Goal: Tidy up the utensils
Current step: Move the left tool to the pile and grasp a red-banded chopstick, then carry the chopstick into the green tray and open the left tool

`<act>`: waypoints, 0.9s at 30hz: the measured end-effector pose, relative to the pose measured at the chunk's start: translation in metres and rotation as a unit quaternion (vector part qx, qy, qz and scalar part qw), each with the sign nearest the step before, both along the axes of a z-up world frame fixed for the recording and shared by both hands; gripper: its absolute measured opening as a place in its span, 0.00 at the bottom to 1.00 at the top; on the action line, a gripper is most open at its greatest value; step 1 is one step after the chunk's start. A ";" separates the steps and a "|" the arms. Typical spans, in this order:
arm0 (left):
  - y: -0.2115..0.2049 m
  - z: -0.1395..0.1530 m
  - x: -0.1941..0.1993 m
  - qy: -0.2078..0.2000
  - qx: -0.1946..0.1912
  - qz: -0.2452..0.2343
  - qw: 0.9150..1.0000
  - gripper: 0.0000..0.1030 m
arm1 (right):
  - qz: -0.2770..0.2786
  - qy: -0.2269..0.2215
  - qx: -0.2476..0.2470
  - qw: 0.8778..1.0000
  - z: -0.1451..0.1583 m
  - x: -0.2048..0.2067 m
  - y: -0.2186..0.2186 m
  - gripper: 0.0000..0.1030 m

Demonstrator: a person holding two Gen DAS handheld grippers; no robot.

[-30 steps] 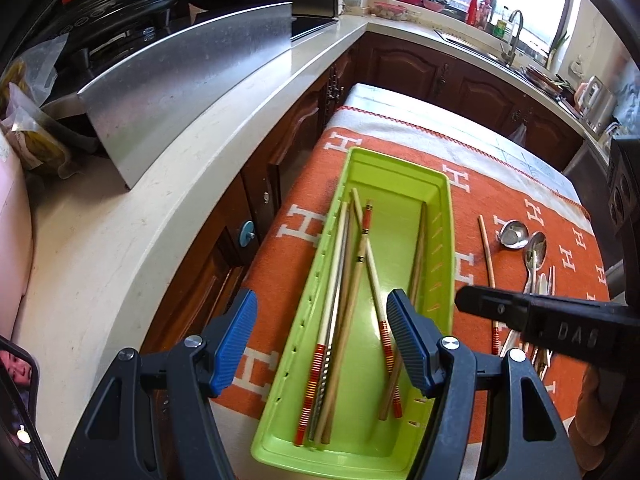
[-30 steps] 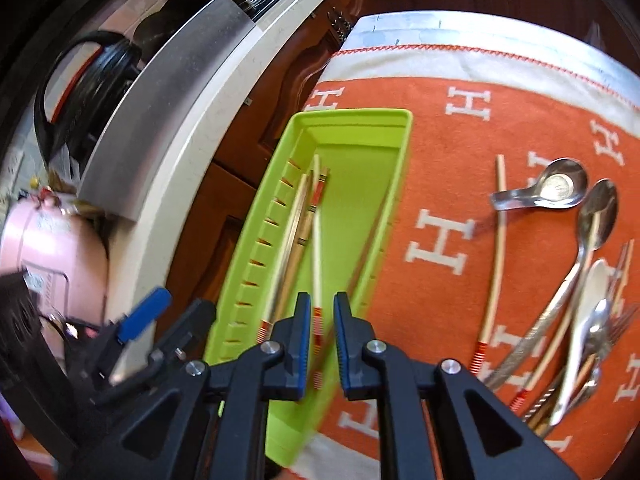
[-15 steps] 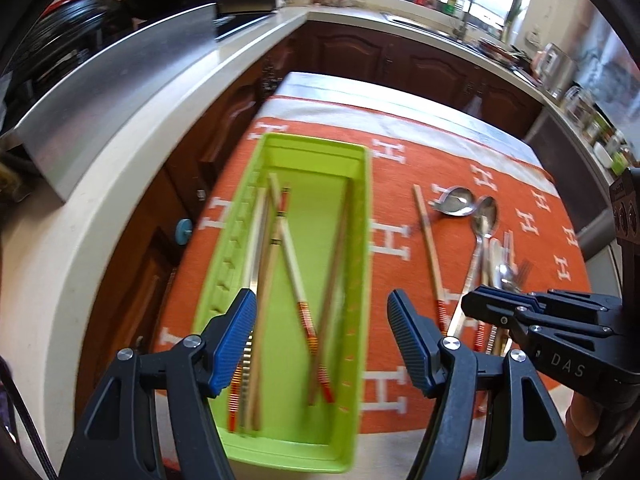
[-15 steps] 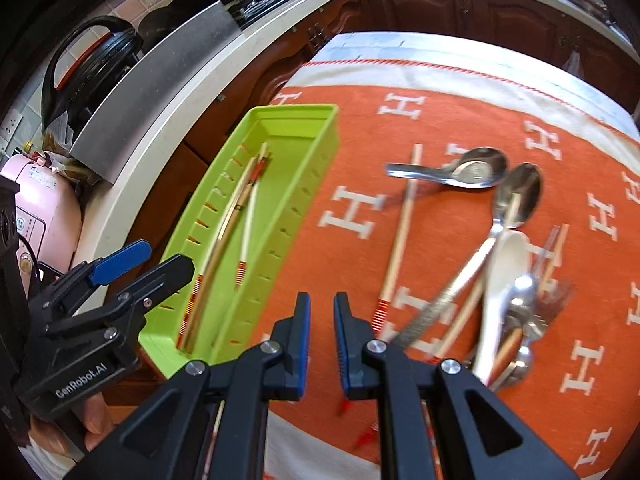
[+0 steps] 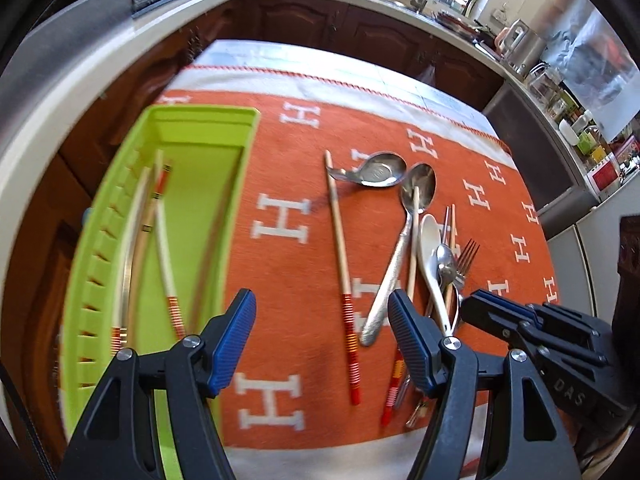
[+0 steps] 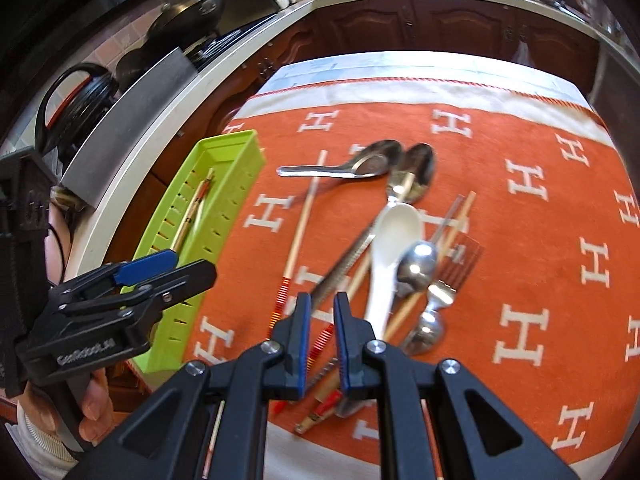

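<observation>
A green plastic tray lies at the left of the orange cloth and holds several chopsticks. A single chopstick lies on the cloth to its right. Further right is a pile of spoons, a fork and chopsticks. My left gripper is open and empty, above the cloth between the tray and the pile. My right gripper is nearly closed and empty, above the near end of the pile; it also shows in the left wrist view.
The table with the orange cloth stands beside a pale kitchen counter with dark wood cabinets. Pans and a steel guard stand on the counter at the left.
Both grippers have swung right, away from over the tray toward the single chopstick and the utensil pile. The grip states are unchanged.
</observation>
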State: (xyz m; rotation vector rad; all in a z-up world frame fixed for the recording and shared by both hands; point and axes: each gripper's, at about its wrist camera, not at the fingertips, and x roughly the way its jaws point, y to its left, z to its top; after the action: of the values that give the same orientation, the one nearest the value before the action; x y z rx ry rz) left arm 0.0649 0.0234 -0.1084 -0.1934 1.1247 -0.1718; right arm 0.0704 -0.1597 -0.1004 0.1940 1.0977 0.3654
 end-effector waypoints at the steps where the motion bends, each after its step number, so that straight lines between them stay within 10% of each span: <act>1: -0.003 -0.003 0.003 0.003 0.000 -0.001 1.000 0.65 | -0.003 0.000 0.003 1.000 -0.001 -0.001 -0.004 0.11; 20: -0.059 -0.060 0.032 0.013 0.124 -0.002 0.992 0.58 | -0.039 0.014 0.032 0.999 -0.025 0.003 -0.049 0.11; 24: -0.058 -0.055 0.028 -0.004 0.123 -0.012 0.992 0.07 | -0.040 0.015 0.035 0.998 -0.026 0.004 -0.050 0.11; 27: -0.054 -0.055 0.029 -0.004 0.113 -0.010 0.993 0.04 | -0.043 0.012 0.036 0.998 -0.025 0.004 -0.052 0.11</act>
State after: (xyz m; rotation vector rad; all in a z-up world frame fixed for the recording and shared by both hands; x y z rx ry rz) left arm 0.0940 -0.0310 -0.1636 0.0211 1.1285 -0.0615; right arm 0.0743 -0.2120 -0.1258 0.3102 1.0974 0.3258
